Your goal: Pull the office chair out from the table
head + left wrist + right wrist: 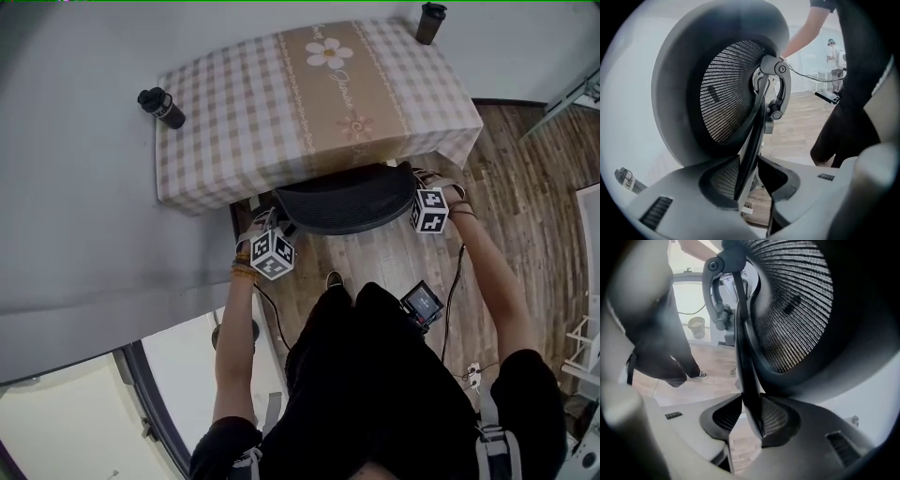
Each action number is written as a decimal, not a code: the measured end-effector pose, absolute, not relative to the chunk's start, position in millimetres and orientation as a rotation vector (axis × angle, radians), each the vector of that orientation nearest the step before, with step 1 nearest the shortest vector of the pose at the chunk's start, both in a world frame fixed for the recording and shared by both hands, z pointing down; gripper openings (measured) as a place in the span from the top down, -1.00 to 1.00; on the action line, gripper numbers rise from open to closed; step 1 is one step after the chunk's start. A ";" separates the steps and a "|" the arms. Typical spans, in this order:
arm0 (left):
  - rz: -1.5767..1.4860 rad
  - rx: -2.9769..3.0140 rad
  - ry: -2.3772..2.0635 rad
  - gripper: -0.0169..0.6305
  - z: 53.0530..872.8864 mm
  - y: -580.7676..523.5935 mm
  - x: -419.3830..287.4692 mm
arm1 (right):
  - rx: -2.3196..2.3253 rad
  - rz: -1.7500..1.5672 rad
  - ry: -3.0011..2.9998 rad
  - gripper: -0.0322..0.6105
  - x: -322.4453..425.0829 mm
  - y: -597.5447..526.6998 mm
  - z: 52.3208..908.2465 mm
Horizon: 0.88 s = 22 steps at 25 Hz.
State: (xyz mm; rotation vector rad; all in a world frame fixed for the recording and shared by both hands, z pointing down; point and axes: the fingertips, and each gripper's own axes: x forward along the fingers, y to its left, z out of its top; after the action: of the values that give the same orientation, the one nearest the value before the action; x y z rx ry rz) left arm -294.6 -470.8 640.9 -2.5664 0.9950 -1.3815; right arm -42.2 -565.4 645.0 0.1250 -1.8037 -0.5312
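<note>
The black mesh office chair backrest (pixel 347 202) stands at the near edge of the table (pixel 234 112), which wears a checked cloth; the seat is hidden under it. My left gripper (pixel 273 221) is shut on the backrest's left edge and my right gripper (pixel 413 183) on its right edge. In the left gripper view the backrest's black rim (pixel 752 140) runs between the pads of the left gripper (pixel 754 174), with the mesh (pixel 726 89) beyond. The right gripper view has the right gripper (pixel 747 417) closed the same way on the rim (pixel 744 371), beside the mesh (pixel 797 310).
Two dark bottles stand on the table, one at its left edge (pixel 161 107) and one at the far right corner (pixel 430 22). The person stands close behind the chair on the wood floor (pixel 394 262). A small screen device (pixel 424 302) with cables hangs at the waist.
</note>
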 end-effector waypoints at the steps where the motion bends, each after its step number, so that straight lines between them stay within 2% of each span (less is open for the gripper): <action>1: -1.379 -2.569 0.996 0.55 641.2 -467.2 -293.6 | 0.124 -0.535 -1.804 0.52 -41.0 -562.2 644.9; 22: -1.387 -2.612 1.027 0.53 639.4 -386.9 -269.2 | 0.118 -0.542 -1.820 0.54 -9.1 -470.9 643.7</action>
State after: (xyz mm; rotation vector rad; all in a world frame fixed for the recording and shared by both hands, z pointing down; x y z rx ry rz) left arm -269.2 -386.9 639.4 -2.6117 1.0266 -1.3866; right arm -9.1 -470.9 643.7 0.1177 -1.8201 -0.5421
